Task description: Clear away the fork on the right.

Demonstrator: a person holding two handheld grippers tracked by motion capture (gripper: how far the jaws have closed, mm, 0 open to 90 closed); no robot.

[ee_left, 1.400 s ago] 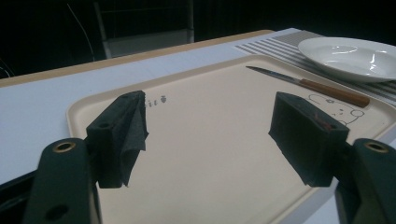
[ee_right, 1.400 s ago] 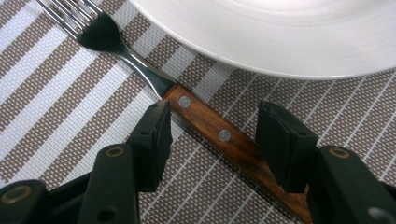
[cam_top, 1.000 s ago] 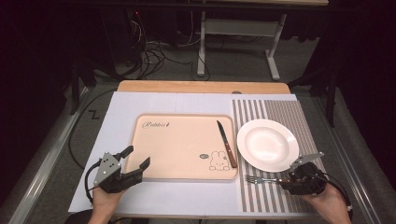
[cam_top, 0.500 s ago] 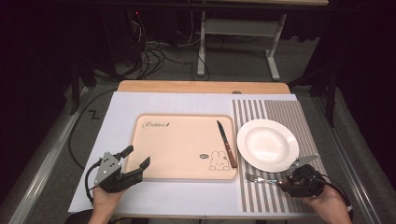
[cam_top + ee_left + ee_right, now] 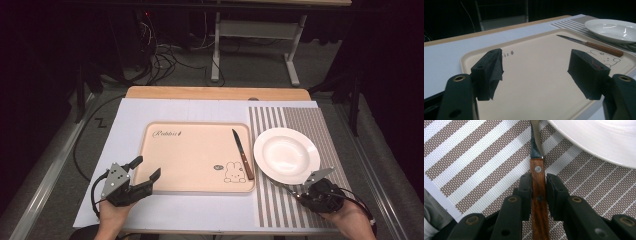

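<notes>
Beside plate [image 5: 286, 155], fork [image 5: 538, 182] pointing left.

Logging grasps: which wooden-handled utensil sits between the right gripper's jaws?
The wooden-handled fork on the striped placemat; the right gripper's jaws have just been closing on its handle. The wooden-handled knife lies apart on the beige tray.

Room dark, lit mainly over the table [image 5: 165, 112]: wood top w/ white sheet over it, wood edge showing at far side. Grey carpet floor [image 5: 250, 65] beyond. Far centre: pale metal stand [image 5: 255, 35] on two legs. Far left: tangle of black cables [image 5: 160, 60] on floor. Metal rail [image 5: 45, 175] along left side, another at right. Back wall black, no detail.
</notes>
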